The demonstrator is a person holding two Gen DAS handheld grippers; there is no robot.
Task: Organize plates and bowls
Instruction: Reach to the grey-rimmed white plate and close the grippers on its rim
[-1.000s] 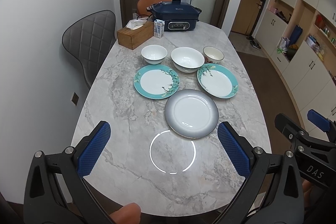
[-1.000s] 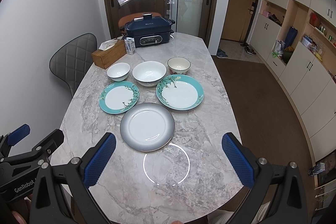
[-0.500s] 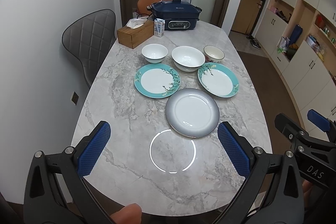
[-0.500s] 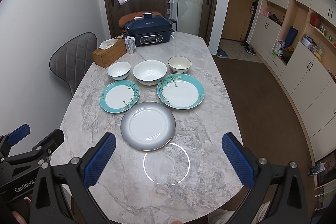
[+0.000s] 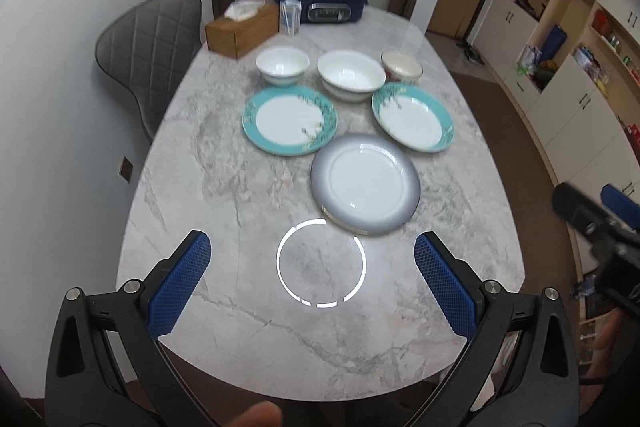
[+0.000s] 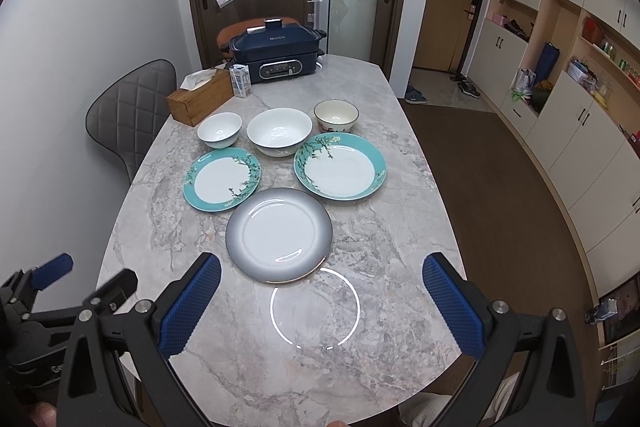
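Fingers, left wrist view: the left gripper (image 5: 312,283) stands wide apart and empty, blue pads at lower left and lower right of the frame, above the near end of the marble table (image 5: 224,211). The grey-rimmed plate (image 5: 365,183) lies flat just above and right of frame centre, nearer the right-hand pad; two teal-rimmed plates (image 5: 289,120) sit beyond it toward mid-frame, three bowls (image 5: 351,75) in a row above those. The right gripper (image 5: 600,215) shows at the right edge, blurred. Right wrist view: the right gripper (image 6: 320,307) is likewise spread wide, holding nothing. The grey-rimmed plate (image 6: 279,234) lies directly ahead, just left of centre, its near rim between the pad tips; the teal-rimmed plates (image 6: 340,171) flank it above, the bowls (image 6: 279,131) beyond. Being round, the plate offers no long axis. Judgement: both grippers are about equally placed; the grey-rimmed plate is nearest and the likely first pick, taken at its near rim.
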